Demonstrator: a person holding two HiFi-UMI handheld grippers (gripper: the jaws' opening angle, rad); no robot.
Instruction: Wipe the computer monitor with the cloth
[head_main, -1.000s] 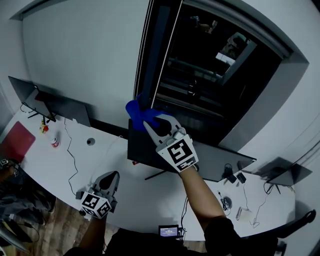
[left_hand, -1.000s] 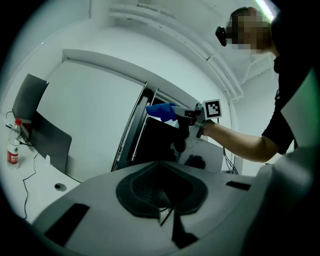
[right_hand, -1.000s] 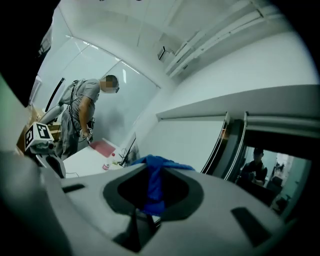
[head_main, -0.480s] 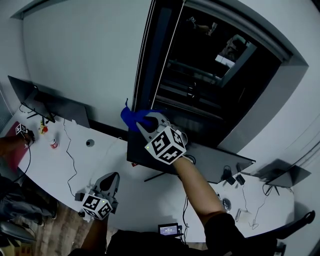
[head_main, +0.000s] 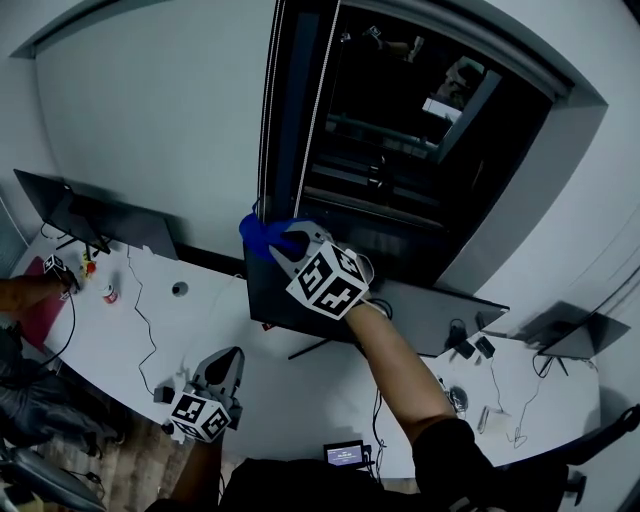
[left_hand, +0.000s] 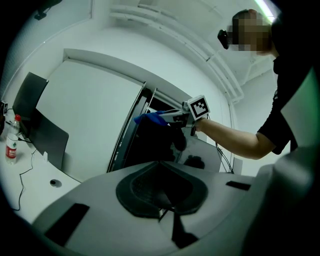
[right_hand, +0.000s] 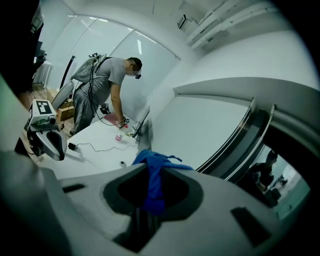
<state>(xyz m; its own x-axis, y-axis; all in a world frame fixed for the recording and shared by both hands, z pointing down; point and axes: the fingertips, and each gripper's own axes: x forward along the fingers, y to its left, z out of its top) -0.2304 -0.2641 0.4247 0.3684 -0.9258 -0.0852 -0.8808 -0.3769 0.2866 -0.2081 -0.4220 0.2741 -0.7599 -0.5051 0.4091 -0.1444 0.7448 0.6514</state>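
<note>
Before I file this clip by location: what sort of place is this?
Probably an office or lab workroom: a long white desk carries several dark flat computer monitors and thin black cables, with a tall black-framed window behind.

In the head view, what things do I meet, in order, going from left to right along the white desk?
small bottle → round hole in the desk → left hand-held gripper → blue cloth, held by the right hand-held gripper → black adapters → dark monitor at the far right
</note>
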